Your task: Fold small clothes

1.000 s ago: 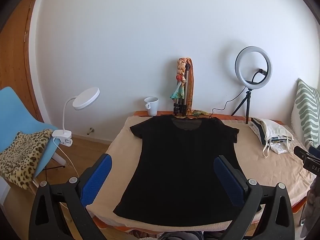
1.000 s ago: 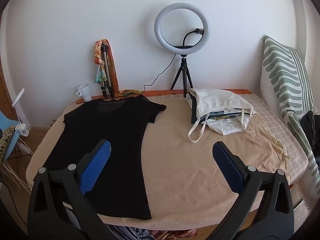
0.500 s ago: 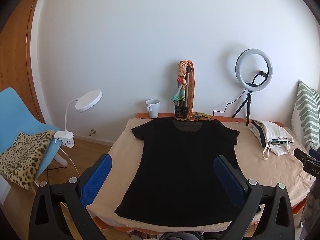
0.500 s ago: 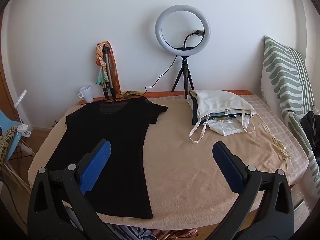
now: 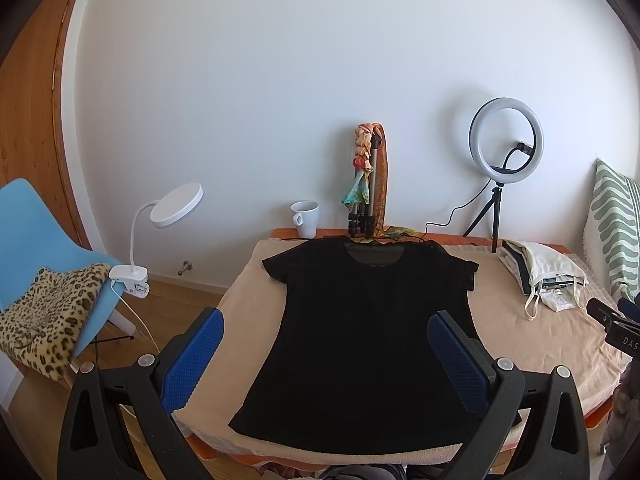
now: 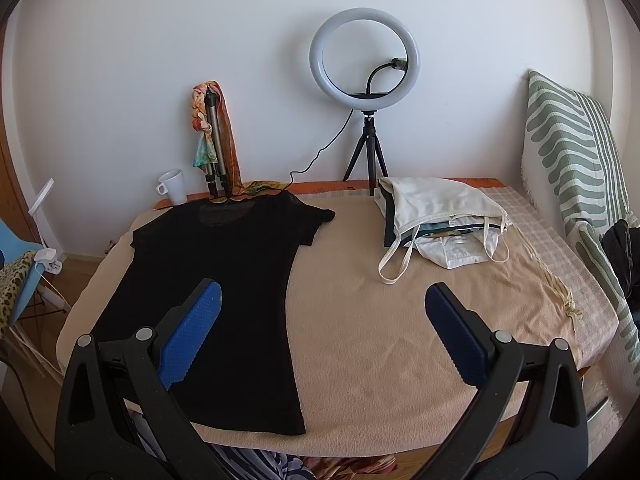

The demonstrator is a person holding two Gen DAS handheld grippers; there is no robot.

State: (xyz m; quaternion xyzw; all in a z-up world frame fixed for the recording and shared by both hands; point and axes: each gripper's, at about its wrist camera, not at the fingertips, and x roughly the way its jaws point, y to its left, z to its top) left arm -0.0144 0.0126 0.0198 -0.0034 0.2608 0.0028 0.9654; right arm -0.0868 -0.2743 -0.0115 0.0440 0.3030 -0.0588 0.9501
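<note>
2 open grippers, left gripper [image 5: 326, 354] and right gripper [image 6: 322, 330], above flat black T-shirt [image 5: 372, 328].

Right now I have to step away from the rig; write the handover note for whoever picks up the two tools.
Left tool: open, holding nothing, held above the near edge of the bed, pointed at the black T-shirt.
Right tool: open, holding nothing, over the beige blanket to the right of the shirt.
The T-shirt lies flat and spread out, collar toward the wall, hem at the near edge.
A pile of light clothes sits further right by the ring light.
Done: the shirt is laid out.
Left: every fold; nothing is gripped yet.
</note>
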